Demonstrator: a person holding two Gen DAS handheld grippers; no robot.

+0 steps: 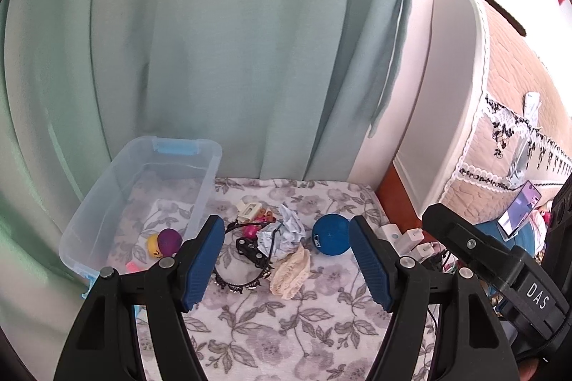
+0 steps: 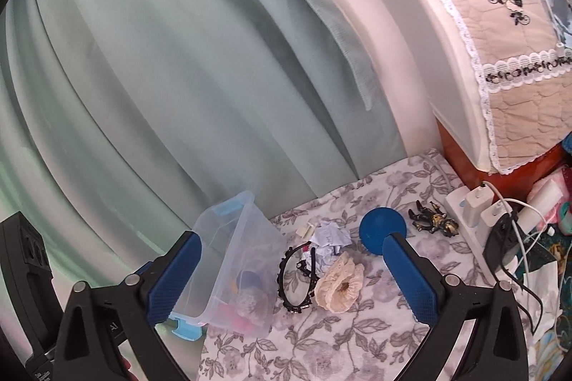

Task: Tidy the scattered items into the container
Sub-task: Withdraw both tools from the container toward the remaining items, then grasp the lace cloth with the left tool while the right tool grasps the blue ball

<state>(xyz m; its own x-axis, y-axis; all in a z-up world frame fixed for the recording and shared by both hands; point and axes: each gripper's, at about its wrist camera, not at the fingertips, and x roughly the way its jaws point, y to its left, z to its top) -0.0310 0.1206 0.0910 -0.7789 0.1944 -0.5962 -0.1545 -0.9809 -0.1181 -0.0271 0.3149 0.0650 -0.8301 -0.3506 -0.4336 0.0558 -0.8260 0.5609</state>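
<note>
both hand-held grippers hang above a floral-covered surface, possibly a bed rather than a counter; the fisheye views do not settle which. the left hand-held gripper (image 1: 286, 259) has its jaws spread and nothing between the pads. the right hand-held gripper (image 2: 291, 273) stands spread to its widest, also empty.

the clear container (image 1: 139, 198) sits at the far left against the green curtain (image 1: 214, 41), its lid off. it already holds a purple ball (image 1: 168, 239), a yellow toy (image 1: 153, 244) and a small pink piece.

the scattered items lie in a cluster just right of the container: a black studded headband (image 1: 246, 259), crumpled paper (image 1: 282, 232), a cream lace scrunchie (image 1: 291, 273), a small white clip (image 1: 250, 209) and a blue ball (image 1: 330, 234). a dark figurine (image 2: 432, 220) lies further right, near a white power strip (image 2: 464, 213).

governing relation: the cluster lies directly ahead of and below both grippers. the headband arcs with its long axis running roughly away from the viewer, open end toward the far side. the scrunchie is the nearest item and sits close to centre between the left gripper's jaws. in the right wrist view it lies slightly right of centre.

judgement: the left gripper is nearer the container and appears better aligned on the scrunchie and headband. the right gripper is better placed for the blue ball and figurine.
</note>
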